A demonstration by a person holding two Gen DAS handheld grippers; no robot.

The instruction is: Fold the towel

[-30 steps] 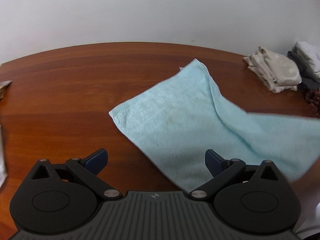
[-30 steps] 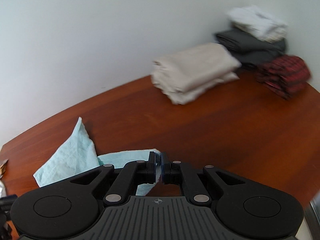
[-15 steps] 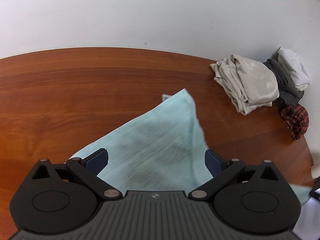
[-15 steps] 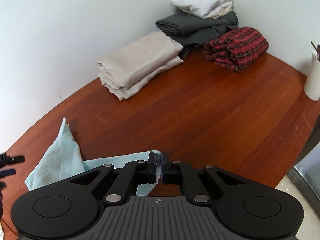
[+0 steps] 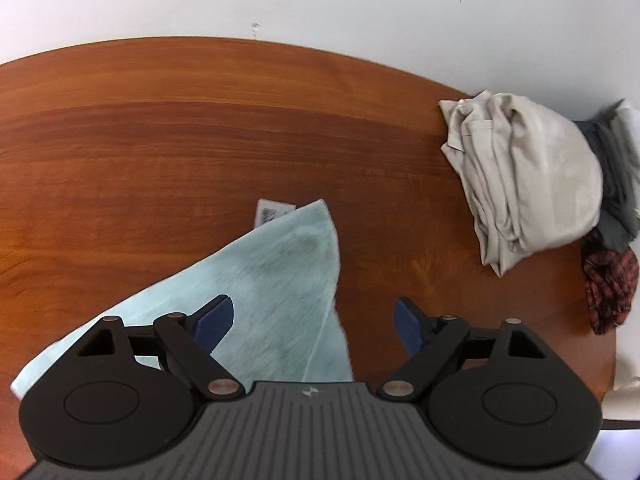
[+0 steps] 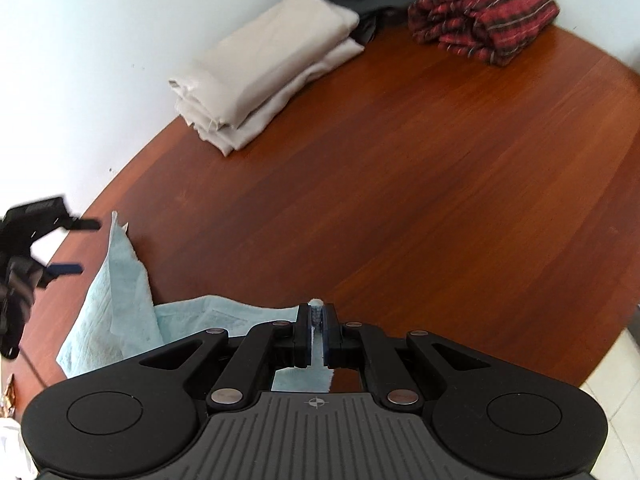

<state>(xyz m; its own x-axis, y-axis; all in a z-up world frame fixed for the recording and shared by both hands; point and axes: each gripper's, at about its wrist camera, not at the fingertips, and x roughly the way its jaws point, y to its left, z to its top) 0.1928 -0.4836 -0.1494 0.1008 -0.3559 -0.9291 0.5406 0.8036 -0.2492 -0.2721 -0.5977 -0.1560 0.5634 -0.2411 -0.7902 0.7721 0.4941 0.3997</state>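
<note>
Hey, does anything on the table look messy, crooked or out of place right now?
Only the light blue towel: it lies askew and rumpled, one corner pinched in the right gripper, its white label sticking out at the far corner. The left gripper is open above it. The beige stack looks tidy.

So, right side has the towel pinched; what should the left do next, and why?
Probably close the open left gripper on the light blue towel edge beneath it: the right gripper holds only one corner, so the cloth sags unevenly on the table.
</note>
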